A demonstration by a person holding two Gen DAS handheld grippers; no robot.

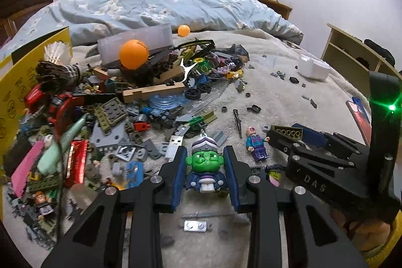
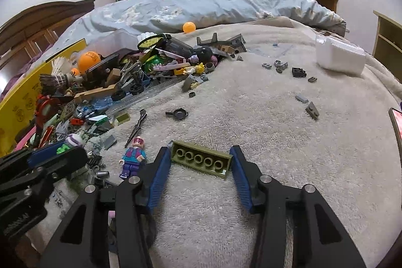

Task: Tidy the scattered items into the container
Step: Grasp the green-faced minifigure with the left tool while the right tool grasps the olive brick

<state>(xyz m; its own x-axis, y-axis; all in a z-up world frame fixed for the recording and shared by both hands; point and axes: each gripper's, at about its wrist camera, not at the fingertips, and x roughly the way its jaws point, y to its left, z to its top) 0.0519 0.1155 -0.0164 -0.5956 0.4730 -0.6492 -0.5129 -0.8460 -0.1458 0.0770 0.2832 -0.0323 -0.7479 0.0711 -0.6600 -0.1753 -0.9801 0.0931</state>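
Early days imo: most of the toy pile (image 1: 130, 97) is spread on the towel (image 2: 251, 117) w/ stray bits (image 2: 305, 102) well apart to the right, and I can't tell which thing is the container. Left gripper (image 1: 204, 162) is pinching a green-faced figure (image 1: 203, 167). Right gripper (image 2: 199, 162) is spread around an olive brick (image 2: 199, 162), pads not clamped; a small purple minifig (image 2: 133, 160) lies just beside.

The towel-like cloth (image 2: 251, 117) looks rough and looped. On it, the olive brick (image 2: 201, 162) is matt plastic. Left of the brick, the green-faced figure (image 1: 203, 165) is glossy plastic.
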